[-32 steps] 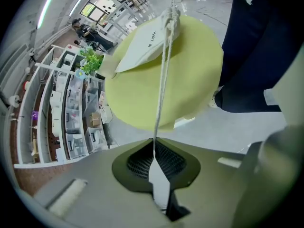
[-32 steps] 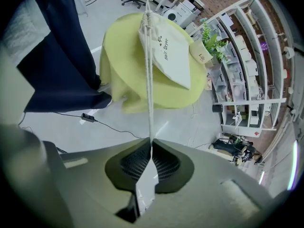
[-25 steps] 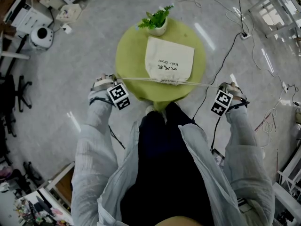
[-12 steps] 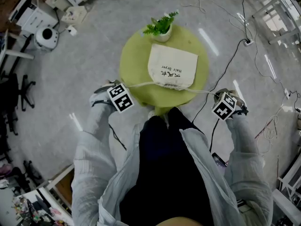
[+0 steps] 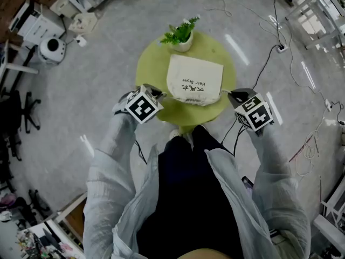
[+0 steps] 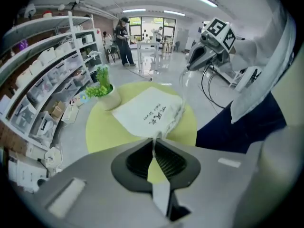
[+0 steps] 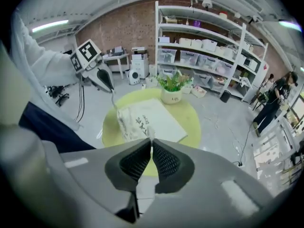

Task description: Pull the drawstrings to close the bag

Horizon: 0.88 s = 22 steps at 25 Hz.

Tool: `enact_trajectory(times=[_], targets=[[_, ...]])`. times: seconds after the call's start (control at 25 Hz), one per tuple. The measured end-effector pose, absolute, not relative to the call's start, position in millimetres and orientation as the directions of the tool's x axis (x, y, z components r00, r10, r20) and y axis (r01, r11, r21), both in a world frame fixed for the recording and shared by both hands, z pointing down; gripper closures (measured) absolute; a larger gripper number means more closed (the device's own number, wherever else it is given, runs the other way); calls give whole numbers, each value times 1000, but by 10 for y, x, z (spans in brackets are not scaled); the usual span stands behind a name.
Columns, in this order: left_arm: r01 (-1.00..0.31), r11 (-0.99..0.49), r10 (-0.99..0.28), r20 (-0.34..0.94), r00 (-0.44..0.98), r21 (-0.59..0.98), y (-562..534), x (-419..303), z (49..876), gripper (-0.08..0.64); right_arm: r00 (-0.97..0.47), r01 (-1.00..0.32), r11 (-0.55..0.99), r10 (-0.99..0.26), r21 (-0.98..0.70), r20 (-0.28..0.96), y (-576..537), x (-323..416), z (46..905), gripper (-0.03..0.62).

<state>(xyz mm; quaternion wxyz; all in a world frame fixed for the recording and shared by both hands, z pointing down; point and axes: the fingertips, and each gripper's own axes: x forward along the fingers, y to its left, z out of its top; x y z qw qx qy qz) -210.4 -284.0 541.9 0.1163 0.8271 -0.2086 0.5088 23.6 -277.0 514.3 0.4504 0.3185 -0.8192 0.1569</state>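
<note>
Wears loose, creased pale-grey shirt (image 5: 108, 171) over dark navy clothing (image 5: 188, 198) at six o'clock. Bears black-and-white marker cubes (image 5: 143, 104) on left gripper (image 5: 156, 94) at nine, right gripper (image 5: 233, 93) at three.

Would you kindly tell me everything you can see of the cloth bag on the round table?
The bag is off-white cloth, roughly rectangular, lying flat on the green table with dark print facing up. Its mouth, on the edge nearest the person, is gathered into puckers. A thin white drawstring leaves each end of the mouth; one is pinched in the shut left tongs, the other in the right tongs.
</note>
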Motion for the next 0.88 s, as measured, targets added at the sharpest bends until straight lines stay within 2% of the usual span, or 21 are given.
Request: enact_trajectory(times=[0.2, 0.4, 0.64, 0.88], targets=[[-515, -856, -335, 790, 513, -28, -3143, -1689, 5100, 525, -456, -729, 684, -512, 25, 728, -3056, 54, 4874, 574], [-623, -782, -476, 662, 579, -17, -3458, -1383, 4940, 525, -430, -765, 642, -561, 44, 707, -3134, -79, 5017, 574], [-670, -736, -420, 714, 560, 92, -3425, -1252, 5514, 520, -416, -808, 586, -501, -56, 759, -3076, -243, 5662, 574], [-681, -724, -390, 749, 536, 109, -3199, -1232, 5737, 511, -396, -825, 557, -460, -89, 794, -2937, -261, 5967, 572]])
